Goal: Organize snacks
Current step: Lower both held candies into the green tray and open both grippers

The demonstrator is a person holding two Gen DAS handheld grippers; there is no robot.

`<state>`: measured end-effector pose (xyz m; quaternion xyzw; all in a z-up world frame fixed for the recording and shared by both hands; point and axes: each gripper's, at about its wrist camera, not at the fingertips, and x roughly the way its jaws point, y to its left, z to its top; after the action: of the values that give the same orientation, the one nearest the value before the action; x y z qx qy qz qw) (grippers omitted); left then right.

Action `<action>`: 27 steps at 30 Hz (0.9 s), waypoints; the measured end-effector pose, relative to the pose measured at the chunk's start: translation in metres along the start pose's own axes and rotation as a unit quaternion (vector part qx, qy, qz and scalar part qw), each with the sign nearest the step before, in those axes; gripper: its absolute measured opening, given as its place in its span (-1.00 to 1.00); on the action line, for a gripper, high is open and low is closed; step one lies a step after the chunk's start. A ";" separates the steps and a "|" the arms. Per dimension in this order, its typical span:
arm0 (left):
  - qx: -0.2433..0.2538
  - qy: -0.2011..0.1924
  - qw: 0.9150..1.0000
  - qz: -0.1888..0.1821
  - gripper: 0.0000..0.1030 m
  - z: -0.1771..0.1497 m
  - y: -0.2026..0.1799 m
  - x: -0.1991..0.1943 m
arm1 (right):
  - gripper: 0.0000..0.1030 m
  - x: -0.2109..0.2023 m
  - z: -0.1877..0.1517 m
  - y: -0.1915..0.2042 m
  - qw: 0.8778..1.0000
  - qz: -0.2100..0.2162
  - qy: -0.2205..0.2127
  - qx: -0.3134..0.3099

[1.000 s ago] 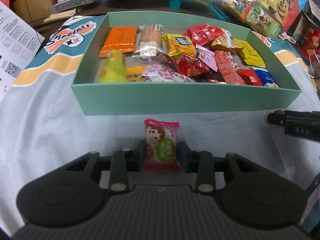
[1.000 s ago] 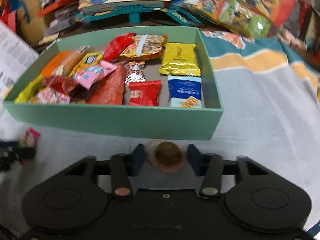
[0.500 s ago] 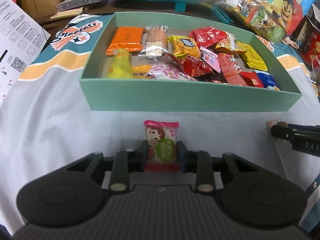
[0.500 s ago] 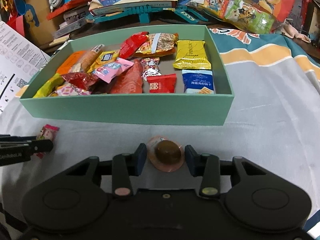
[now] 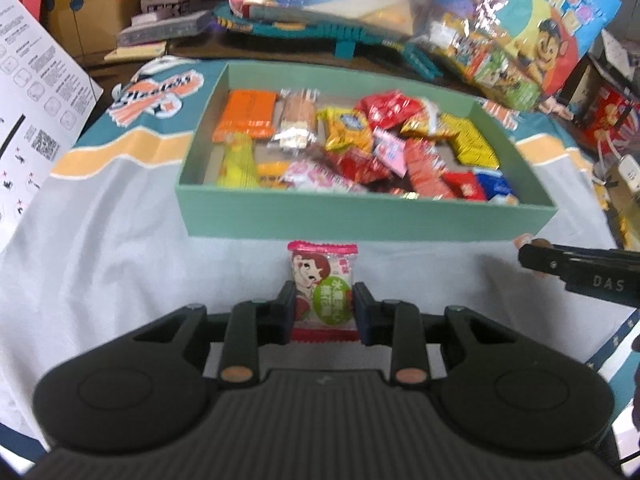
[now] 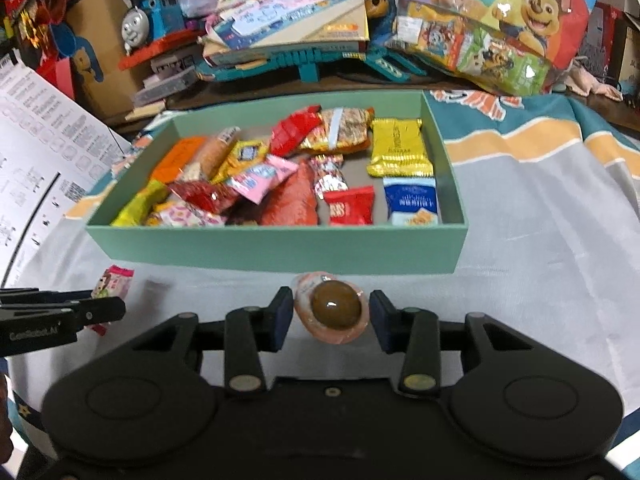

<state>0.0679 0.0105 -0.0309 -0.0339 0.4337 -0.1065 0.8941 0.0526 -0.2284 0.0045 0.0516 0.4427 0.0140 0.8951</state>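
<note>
My left gripper is shut on a pink candy packet with a cartoon face and a green circle, held upright above the white cloth. My right gripper is shut on a round brown sweet in a clear pinkish wrapper. Both hang just in front of the near wall of a green box that holds several wrapped snacks. The right wrist view shows the left gripper's fingers with the pink packet at the far left. At the right edge of the left wrist view are the right gripper's fingers.
The box stands on a white cloth with teal and orange bands. Behind it lie toy boxes, a blue toy train and a cartoon-dog bag. A printed paper sheet stands at the left.
Both grippers have risen off the cloth with their snacks. The left jaws closed in on the pink packet. The box now sits farther off in both views.
</note>
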 end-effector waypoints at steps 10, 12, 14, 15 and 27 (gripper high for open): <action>0.003 -0.044 0.999 0.002 -0.44 0.050 0.001 -0.011 | -0.21 -0.020 0.036 -0.004 0.999 0.004 -0.043 0.004; 0.005 -0.045 0.999 0.005 -0.44 0.063 0.002 -0.004 | -0.21 -0.016 0.047 -0.008 0.999 0.005 -0.045 0.010; 0.004 -0.043 0.999 0.007 -0.44 0.075 0.004 0.005 | -0.21 -0.008 0.057 -0.013 0.999 0.006 -0.042 0.019; 0.003 -0.040 0.999 0.009 -0.44 0.081 0.006 0.011 | -0.21 -0.004 0.061 -0.014 0.999 0.007 -0.040 0.023; -0.006 -0.009 1.000 0.022 -0.44 0.123 0.023 0.073 | -0.21 0.067 0.108 -0.031 0.998 0.005 -0.013 0.055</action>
<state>0.2120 0.0127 -0.0140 -0.0309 0.4269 -0.0838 0.8999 0.1784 -0.2635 0.0132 0.1032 0.4307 -0.0065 0.8965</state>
